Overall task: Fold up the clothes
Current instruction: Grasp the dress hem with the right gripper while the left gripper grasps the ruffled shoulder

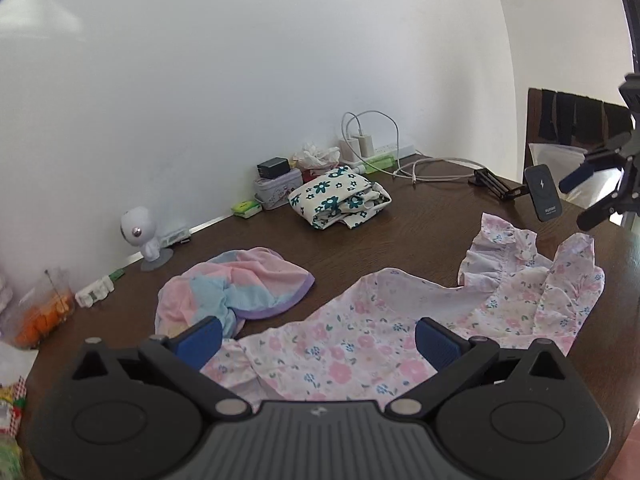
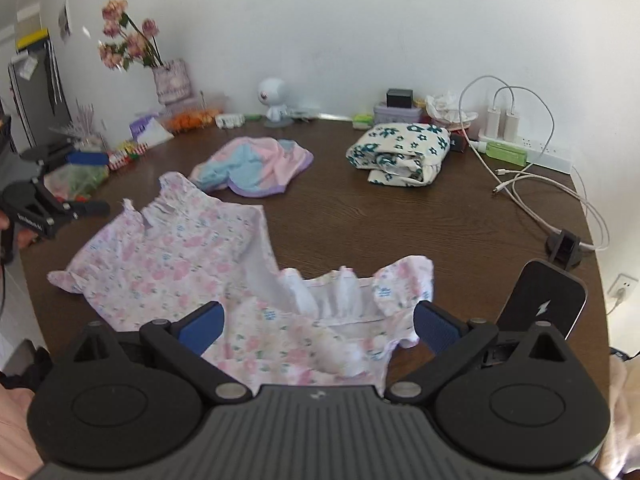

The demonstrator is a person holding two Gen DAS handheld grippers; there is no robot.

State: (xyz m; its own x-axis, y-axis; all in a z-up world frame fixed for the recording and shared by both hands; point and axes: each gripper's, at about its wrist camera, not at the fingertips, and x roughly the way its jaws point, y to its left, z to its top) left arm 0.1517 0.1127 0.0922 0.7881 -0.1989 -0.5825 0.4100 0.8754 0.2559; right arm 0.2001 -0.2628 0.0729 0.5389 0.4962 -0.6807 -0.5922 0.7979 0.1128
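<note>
A pink floral child's dress [image 1: 400, 320] lies spread on the dark wooden table [image 1: 420, 224], partly doubled over at its ruffled collar [image 2: 340, 292]. My left gripper [image 1: 318, 336] hovers open over the skirt end, empty. My right gripper [image 2: 316, 326] hovers open over the collar end [image 2: 280, 336], empty too. From the left wrist view, the right gripper [image 1: 588, 196] shows at the right edge; from the right wrist view, the left gripper [image 2: 86, 184] shows at the left edge. A crumpled pink, blue and purple garment [image 1: 236, 284] lies beyond the dress. A folded white garment with teal flowers [image 2: 400, 150] sits further back.
Along the wall stand a white toy figure [image 2: 274, 100], a tin box [image 2: 396, 112], a power strip with chargers [image 2: 516, 144] and cables [image 2: 540, 188], and a vase of flowers [image 2: 170, 76]. A phone on a stand [image 2: 548, 300] is near the right edge. Snacks [image 2: 76, 176] clutter the left.
</note>
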